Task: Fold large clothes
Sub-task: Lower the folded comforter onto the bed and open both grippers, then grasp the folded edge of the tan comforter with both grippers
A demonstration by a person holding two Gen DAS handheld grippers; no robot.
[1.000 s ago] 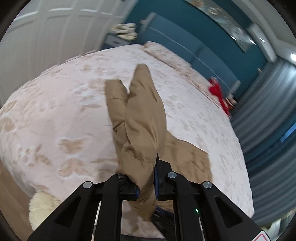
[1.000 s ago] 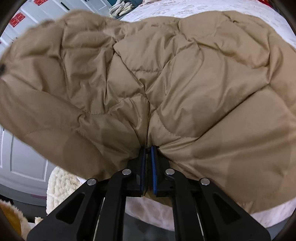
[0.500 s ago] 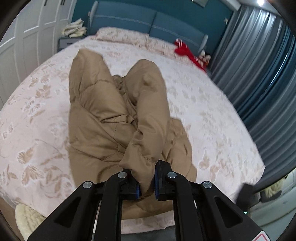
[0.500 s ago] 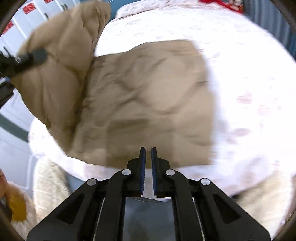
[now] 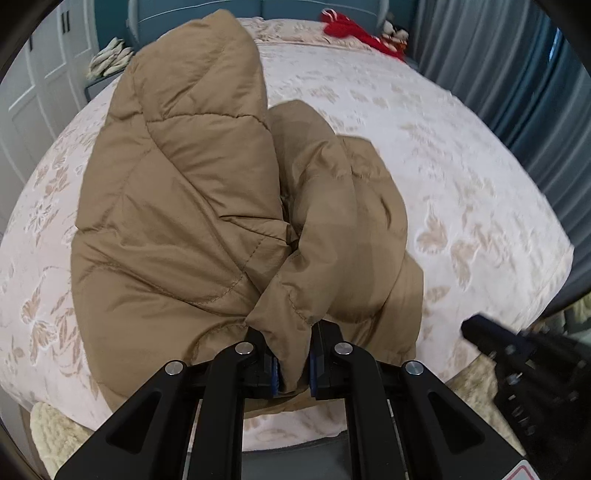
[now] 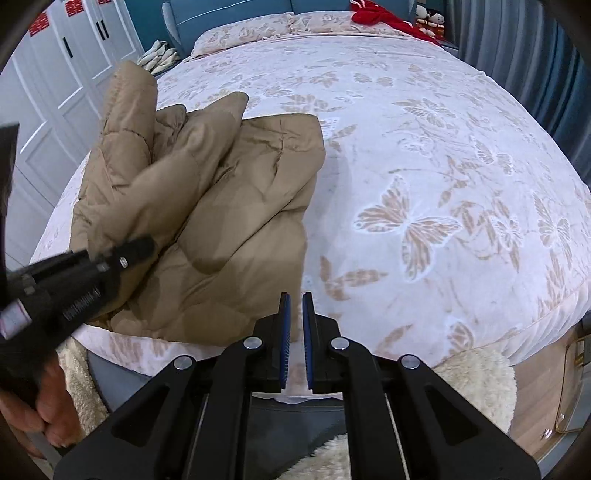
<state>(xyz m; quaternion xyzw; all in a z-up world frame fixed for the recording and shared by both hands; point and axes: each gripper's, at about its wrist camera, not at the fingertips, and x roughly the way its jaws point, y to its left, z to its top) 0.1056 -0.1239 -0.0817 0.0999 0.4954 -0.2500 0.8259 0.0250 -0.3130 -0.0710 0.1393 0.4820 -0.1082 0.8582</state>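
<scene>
Nearest in the left wrist view, a fold of the tan quilted puffer jacket (image 5: 207, 206) is clamped between the blue pads of the left gripper (image 5: 293, 365), whose jaws are closed on the fabric at what looks like a hem or cuff edge. The pinched part is lifted above the rest of the garment, probably so that this side can be carried across the body of the jacket as a fold. In the right wrist view, the right gripper (image 6: 295, 332) is seen over the near edge of the bed with its jaws nearly together and nothing between the pads; it is held clear of the jacket, apparently freed for a fresh grasp. The jacket itself lies bunched on the near left part of the bedspread of pale pink cloth patterned with beige butterflies (image 6: 424, 177), partly raised by the left gripper and partly resting flat. A cream fleecy rug (image 6: 476, 380) is visible on the floor just below the bed's edge. Farther off, pillows in the same print lie at the blue padded headboard (image 6: 229, 11), beside a red cloth item (image 6: 384, 16). No containers can be made out in either view.
</scene>
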